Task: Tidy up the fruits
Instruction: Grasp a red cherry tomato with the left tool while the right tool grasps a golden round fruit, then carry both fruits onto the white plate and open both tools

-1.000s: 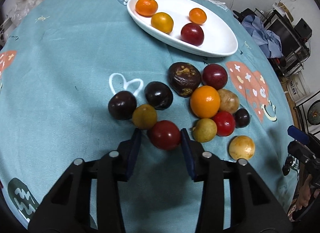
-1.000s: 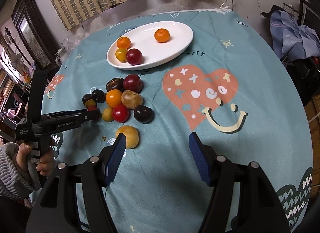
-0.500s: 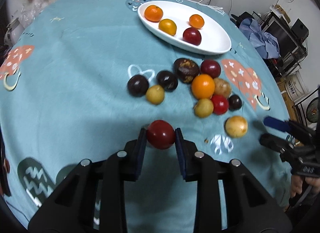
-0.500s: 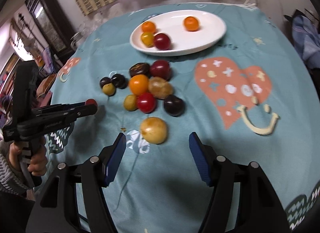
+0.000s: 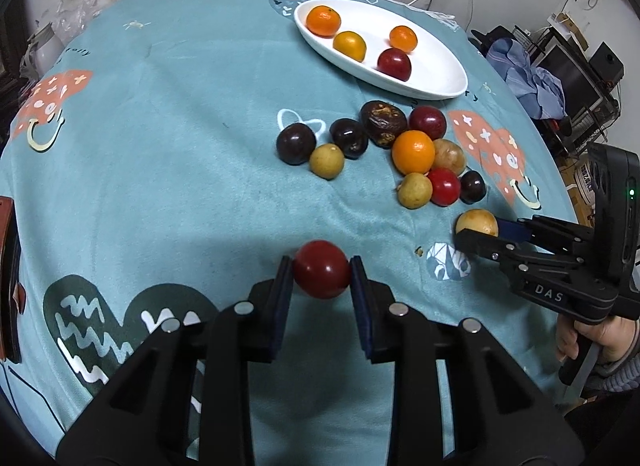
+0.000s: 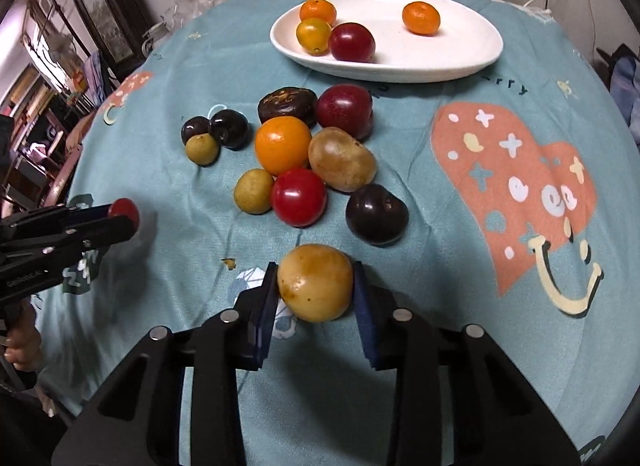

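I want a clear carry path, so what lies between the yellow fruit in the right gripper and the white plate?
In the right wrist view, the loose fruit cluster on the tablecloth lies between the yellow fruit and the white plate.

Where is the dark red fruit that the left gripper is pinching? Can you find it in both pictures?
Left wrist view: the dark red fruit sits low in the middle, pinched between the left gripper fingers.
Right wrist view: the same fruit peeks out at the far left edge, at the tip of that gripper.
Shared landmark: the white plate near the top of both pictures.
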`<state>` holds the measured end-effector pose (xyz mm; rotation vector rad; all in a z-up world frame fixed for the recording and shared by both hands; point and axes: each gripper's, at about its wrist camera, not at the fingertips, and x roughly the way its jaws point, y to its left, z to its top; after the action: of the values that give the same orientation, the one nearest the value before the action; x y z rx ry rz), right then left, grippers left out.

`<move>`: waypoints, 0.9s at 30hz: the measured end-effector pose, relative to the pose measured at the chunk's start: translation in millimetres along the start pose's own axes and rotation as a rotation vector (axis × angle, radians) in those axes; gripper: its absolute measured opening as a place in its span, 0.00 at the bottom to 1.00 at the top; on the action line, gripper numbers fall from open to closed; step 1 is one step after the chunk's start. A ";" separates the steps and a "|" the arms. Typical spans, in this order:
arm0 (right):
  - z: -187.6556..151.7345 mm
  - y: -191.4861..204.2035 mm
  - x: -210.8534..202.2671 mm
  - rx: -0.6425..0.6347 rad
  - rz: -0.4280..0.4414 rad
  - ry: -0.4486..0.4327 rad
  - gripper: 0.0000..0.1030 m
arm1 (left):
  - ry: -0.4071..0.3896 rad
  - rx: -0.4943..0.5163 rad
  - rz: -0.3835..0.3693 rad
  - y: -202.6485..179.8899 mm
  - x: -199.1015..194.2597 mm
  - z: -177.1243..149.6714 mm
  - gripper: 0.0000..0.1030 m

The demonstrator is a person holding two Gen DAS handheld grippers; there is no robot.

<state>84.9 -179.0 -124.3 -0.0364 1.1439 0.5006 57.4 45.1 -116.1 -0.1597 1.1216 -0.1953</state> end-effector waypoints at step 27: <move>150.0 -83.1 -1.5 0.030 -0.089 -0.239 0.35 | -0.095 0.169 -0.041 -77.1 103.2 240.7 0.32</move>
<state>246.6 -211.7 -77.7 -0.0012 0.9111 0.3974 312.6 -47.1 -86.7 -0.0408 1.0025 -0.3153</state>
